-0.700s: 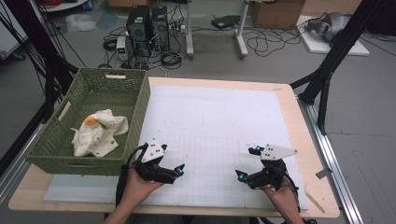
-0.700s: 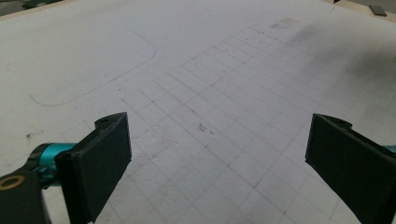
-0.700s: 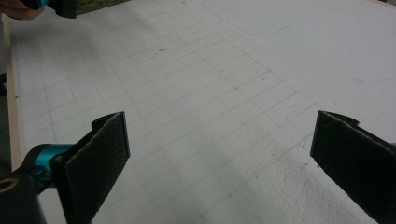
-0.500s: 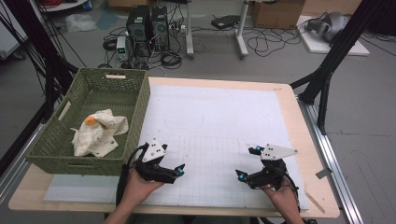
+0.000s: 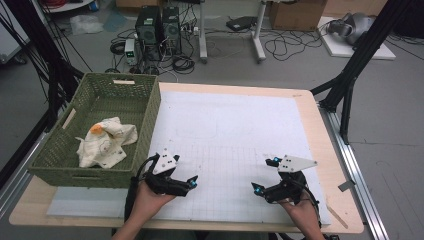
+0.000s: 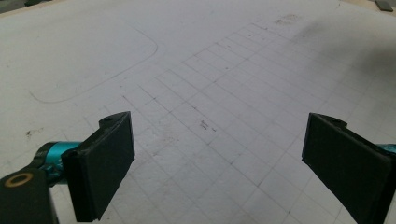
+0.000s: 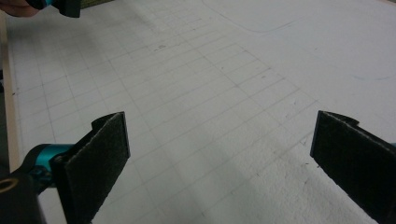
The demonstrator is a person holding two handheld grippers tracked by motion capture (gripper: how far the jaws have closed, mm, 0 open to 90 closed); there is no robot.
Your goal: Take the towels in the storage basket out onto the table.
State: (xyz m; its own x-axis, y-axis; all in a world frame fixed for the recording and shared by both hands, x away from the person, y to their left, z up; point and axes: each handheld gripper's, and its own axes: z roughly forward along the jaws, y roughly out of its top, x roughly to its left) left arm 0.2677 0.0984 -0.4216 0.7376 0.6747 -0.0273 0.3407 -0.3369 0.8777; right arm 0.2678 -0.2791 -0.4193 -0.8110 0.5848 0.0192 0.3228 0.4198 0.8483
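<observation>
Two grippers sit low over the near edge of your table, and nothing is between the jaws of either. At about nine o'clock on the table stands the green woven rectangular basket (image 5: 60, 150), with the crumpled cream cloth with an orange patch (image 5: 105, 142) lying inside it toward its near half. Just beside the basket's near right corner, at roughly seven o'clock, your left gripper (image 5: 192, 182) rests in your left hand (image 5: 152, 202), pointing toward three o'clock; in the left gripper view its jaws stand spread wide over the bare white gridded mat (image 6: 219, 116). That mat covers most of the light wooden table (image 5: 327, 135), with a faint rounded outline drawn on it toward twelve o'clock. At about five o'clock, well apart from the left one, your right gripper (image 5: 265, 175) is held in your right hand (image 5: 302, 212), aimed toward nine o'clock; in the right gripper view its jaws are likewise spread wide above the mat, with the tip of the left gripper visible at the top left corner.
</observation>
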